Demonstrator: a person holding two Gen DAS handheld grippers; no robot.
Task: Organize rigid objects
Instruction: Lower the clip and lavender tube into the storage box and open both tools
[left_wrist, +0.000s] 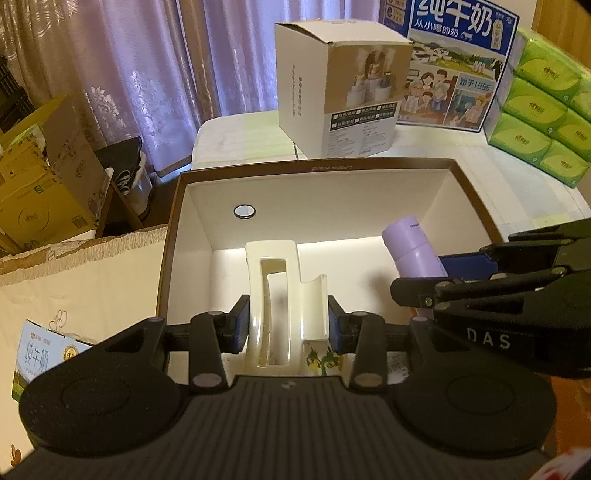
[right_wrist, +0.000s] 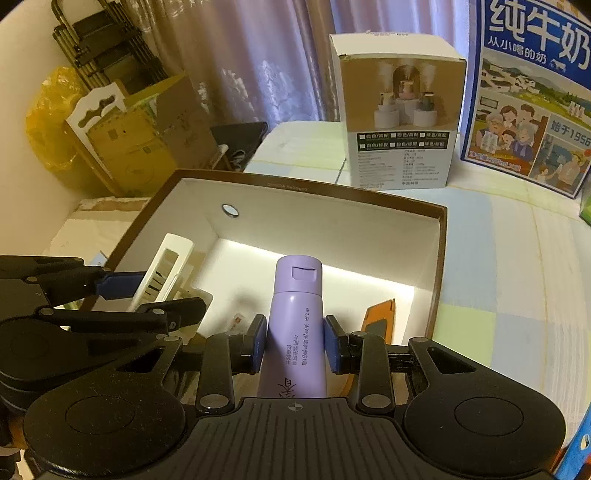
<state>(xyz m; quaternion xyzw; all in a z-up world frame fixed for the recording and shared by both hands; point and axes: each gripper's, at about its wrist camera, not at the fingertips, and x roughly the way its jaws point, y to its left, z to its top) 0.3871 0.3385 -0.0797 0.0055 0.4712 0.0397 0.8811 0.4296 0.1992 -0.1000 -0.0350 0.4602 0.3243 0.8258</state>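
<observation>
My left gripper (left_wrist: 286, 326) is shut on a cream plastic holder (left_wrist: 280, 291) and holds it inside the open brown-rimmed box (left_wrist: 317, 165). My right gripper (right_wrist: 295, 345) is shut on a purple spray can (right_wrist: 295, 321), held over the same box (right_wrist: 280, 186). The can (left_wrist: 410, 254) and the right gripper (left_wrist: 480, 280) show at the right of the left wrist view. The holder (right_wrist: 162, 273) and the left gripper (right_wrist: 122, 291) show at the left of the right wrist view. An orange utility knife (right_wrist: 380, 319) lies on the box floor.
A white product box (left_wrist: 343, 85), a blue milk carton (left_wrist: 458, 62) and green tissue packs (left_wrist: 546, 114) stand behind the brown box on the table. Cardboard boxes (left_wrist: 44, 184) sit on the floor at left. A small label (right_wrist: 238, 319) lies in the box.
</observation>
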